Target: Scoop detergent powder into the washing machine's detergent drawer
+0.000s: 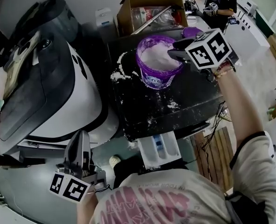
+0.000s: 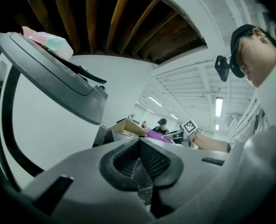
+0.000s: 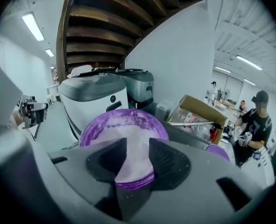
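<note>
While right gripper [image 3: 137,155] gapes over purple tub [image 1: 159,76] of white powder [image 1: 155,55], left gripper [image 2: 139,164] clenched, empty

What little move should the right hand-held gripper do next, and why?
Probably dip the right hand-held gripper down toward the white powder in the purple tub. Its jaws stand apart and empty right above it, the detergent drawer is pulled out, and no scoop is in view.
</note>
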`<state>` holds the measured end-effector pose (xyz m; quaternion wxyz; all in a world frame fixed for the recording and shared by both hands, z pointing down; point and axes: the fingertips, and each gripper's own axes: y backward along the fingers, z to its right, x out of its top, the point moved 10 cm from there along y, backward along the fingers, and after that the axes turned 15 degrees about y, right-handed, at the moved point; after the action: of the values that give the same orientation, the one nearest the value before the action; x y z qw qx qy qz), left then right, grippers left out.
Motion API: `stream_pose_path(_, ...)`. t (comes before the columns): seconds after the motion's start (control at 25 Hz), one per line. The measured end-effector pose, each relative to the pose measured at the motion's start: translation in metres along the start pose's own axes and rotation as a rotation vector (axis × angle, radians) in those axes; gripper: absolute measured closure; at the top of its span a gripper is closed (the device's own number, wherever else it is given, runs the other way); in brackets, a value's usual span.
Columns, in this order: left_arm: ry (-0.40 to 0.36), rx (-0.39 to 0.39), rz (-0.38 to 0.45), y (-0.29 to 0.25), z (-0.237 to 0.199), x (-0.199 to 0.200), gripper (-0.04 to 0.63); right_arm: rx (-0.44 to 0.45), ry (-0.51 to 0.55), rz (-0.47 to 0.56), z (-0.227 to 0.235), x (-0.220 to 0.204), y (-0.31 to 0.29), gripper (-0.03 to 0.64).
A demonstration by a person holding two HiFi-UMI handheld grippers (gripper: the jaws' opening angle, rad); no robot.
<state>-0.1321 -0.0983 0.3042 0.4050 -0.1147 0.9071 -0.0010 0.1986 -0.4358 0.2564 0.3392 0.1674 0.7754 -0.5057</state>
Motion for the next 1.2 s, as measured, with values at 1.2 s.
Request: stream_pose_path(1.2,0.046,-0.029,0.001,0.003,-0.022,0.005,0.594,0.007,0.259,-0.230,-0.023,0.042,-0.039,0.611)
